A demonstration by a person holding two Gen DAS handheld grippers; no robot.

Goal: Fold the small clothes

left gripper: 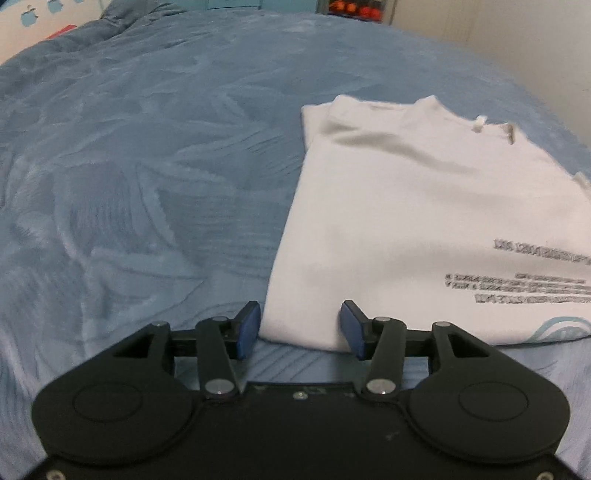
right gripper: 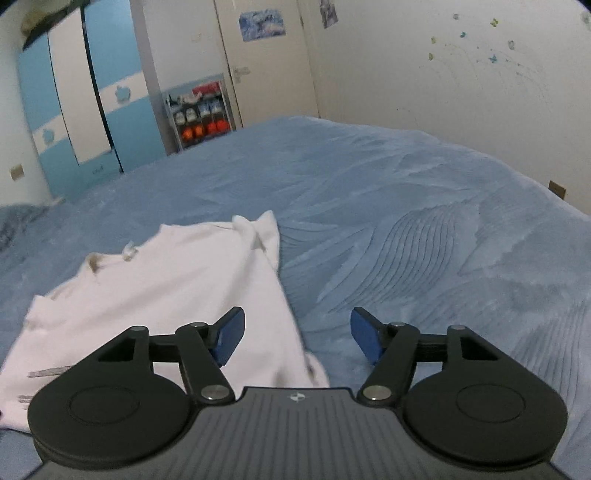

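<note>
Left gripper (left gripper: 300, 328) sits low over the bed, jaws spread apart, nothing between them. Its blue pads (left gripper: 246, 330) bracket the near left corner of the shirt (left gripper: 424, 221); from this view I can't tell if they touch the cloth.

Right gripper (right gripper: 295, 338) is also low, tilted slightly, jaws wide apart and empty. Left pad hangs over the shirt's (right gripper: 177, 291) right side, right pad over bare blanket (right gripper: 424, 240). The shirt's right edge runs up between the two pads.

Shirt: white, lying flat on the blanket, sides folded in so it reads as a rough rectangle. Neckline end is far from both grippers, hem end near. Dark printed text (left gripper: 532, 273) shows on the near right part in the left view, too blurred to read. Slight crease across the upper part. A small white tag (left gripper: 479, 123) sticks up at the neckline.

No containers in view.

Blanket (left gripper: 147, 184) is blue with a pressed leaf-like pattern, bunched up at the far left.

Beyond the bed: blue and white wardrobe (right gripper: 92, 110), a small rack of shoes (right gripper: 199, 114), a white door (right gripper: 266, 62) with a poster (right gripper: 262, 23), butterfly stickers (right gripper: 493, 58) on the right wall.
</note>
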